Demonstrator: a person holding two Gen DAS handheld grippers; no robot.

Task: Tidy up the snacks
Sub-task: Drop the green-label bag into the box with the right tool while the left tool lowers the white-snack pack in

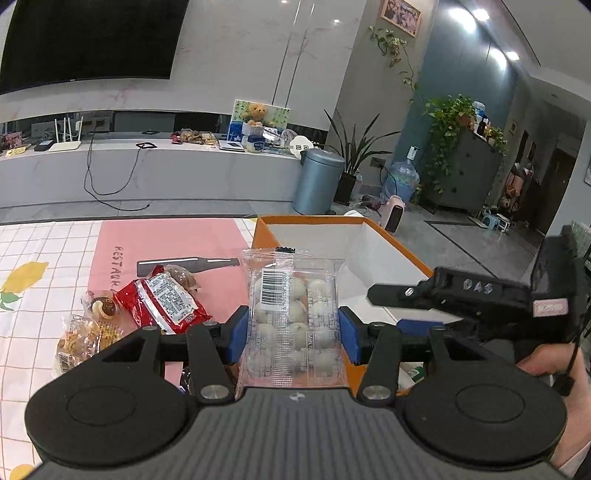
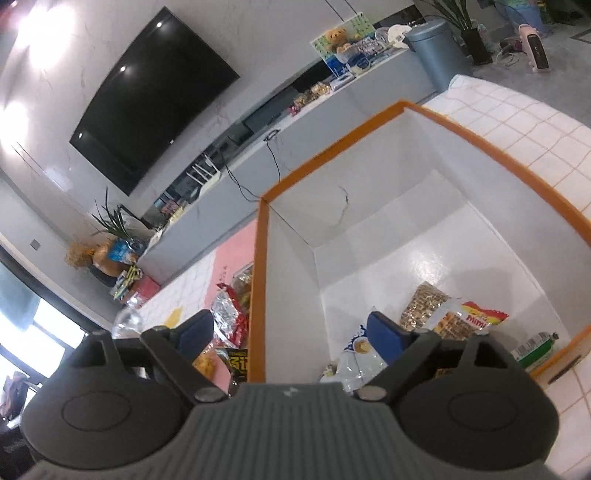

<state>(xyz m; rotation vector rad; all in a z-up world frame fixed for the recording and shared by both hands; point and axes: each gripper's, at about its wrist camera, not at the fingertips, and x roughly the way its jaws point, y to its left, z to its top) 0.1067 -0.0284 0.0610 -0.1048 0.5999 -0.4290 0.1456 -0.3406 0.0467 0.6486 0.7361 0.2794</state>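
The left gripper [image 1: 293, 330] pinches a clear packet of white round snacks [image 1: 291, 317], lifted near the orange-rimmed box [image 1: 314, 220]. The right gripper [image 2: 291, 334] is spread, empty, over the box rim. The thin film could slip, and the packet may fall outside.

A large dark television [image 1: 85, 40] hangs on a pale marble-look wall above a long grey media console [image 1: 147, 170]. A teddy bear [image 1: 256, 113] sits on the console, with a blue-grey pedal bin [image 1: 319, 181] and a potted plant [image 1: 349, 155] beside its end. Grey floor tiles [image 1: 461, 243] reflect ceiling spotlights [image 1: 480, 14], and a dark cabinet [image 1: 469, 173] carries trailing greenery.
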